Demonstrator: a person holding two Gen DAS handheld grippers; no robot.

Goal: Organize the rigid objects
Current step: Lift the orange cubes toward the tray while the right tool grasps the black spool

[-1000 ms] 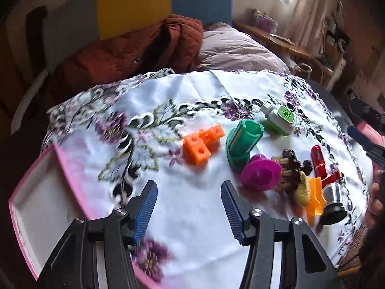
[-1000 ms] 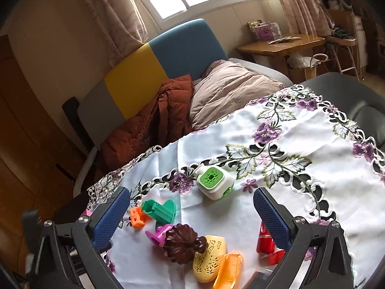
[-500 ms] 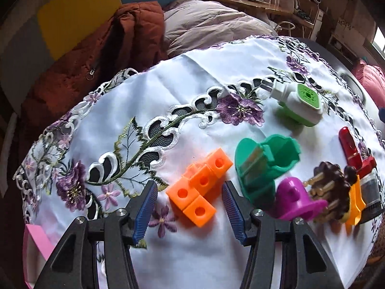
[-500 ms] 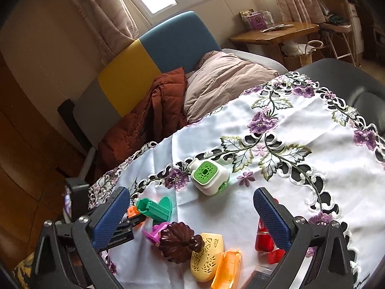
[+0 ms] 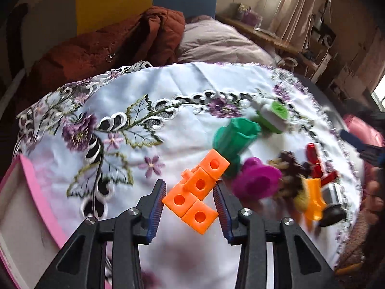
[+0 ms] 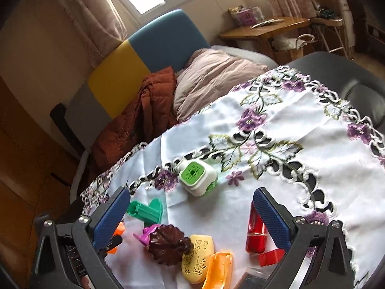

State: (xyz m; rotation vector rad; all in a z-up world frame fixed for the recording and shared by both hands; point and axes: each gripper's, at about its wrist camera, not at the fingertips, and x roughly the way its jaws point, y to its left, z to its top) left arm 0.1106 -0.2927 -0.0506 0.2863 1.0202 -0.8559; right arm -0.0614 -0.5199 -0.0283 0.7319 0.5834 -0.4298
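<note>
- Your left gripper [image 5: 190, 200] has its two blue pads clamped on the orange block cluster [image 5: 196, 190]. The near cubes sit between the pads, and the far cube sticks out forward beyond the fingertips.
- The cluster looks raised off the embroidered tablecloth [image 5: 168, 96], though the blur makes that a judgement. Keep the squeeze steady, because the linked cubes could pivot between the pads.
- Carry it left and toward you to the pink tray [image 5: 36, 192], whose rim shows at the lower left of the left wrist view. That looks like the place to put things.
- Lift straight up first. The green plastic piece [image 5: 234, 139] and the purple piece [image 5: 256, 180] lie just beside the cluster on the right, and a sideways sweep could knock them.
- Lower the cluster flat inside the tray wall before you let go.
- Your right gripper [image 6: 192, 216] is spread wide and holds nothing. It hovers over the pile by the brown fluted piece [image 6: 168, 243] and the red piece [image 6: 255, 233]. Keep it clear of the left gripper's path.
</note>
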